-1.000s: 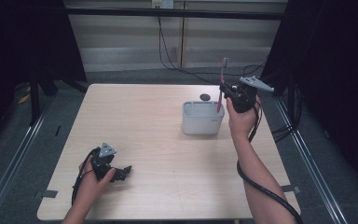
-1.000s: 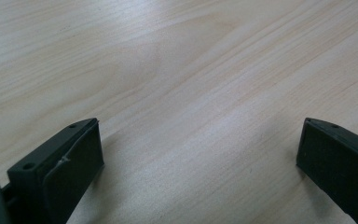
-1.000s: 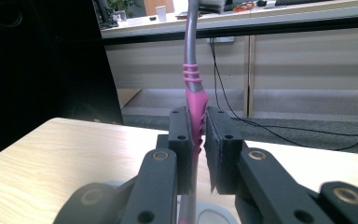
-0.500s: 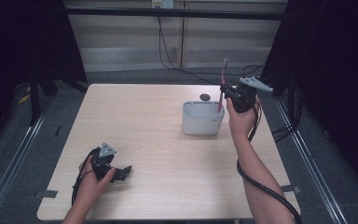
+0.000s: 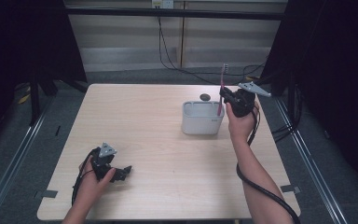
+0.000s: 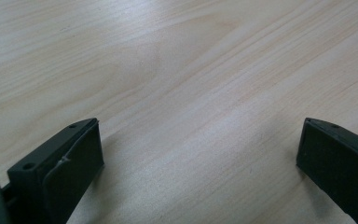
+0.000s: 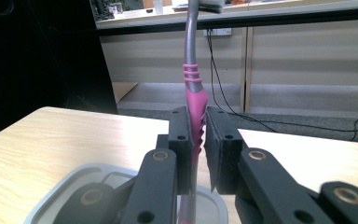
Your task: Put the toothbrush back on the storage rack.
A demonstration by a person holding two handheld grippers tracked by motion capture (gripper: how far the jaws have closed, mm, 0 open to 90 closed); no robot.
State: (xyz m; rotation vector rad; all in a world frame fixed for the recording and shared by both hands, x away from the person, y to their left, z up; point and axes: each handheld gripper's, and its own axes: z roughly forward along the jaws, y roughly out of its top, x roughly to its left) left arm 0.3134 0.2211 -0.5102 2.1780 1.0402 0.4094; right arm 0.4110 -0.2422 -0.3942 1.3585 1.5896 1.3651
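Right gripper (image 5: 224,97) pinches upright toothbrush (image 7: 194,100) over holder's (image 5: 202,122) 3 o'clock end; left gripper (image 5: 116,173) fingers spread on worktop (image 5: 154,140).

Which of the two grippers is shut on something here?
The right gripper, clamped on the pink toothbrush upright over the white holder. The left gripper rests low over the table, jaws wide apart with nothing between them.

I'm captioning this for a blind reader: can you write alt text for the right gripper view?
The right gripper clamps a pink and grey toothbrush upright between its black jaws, above a pale holder on a wooden table.
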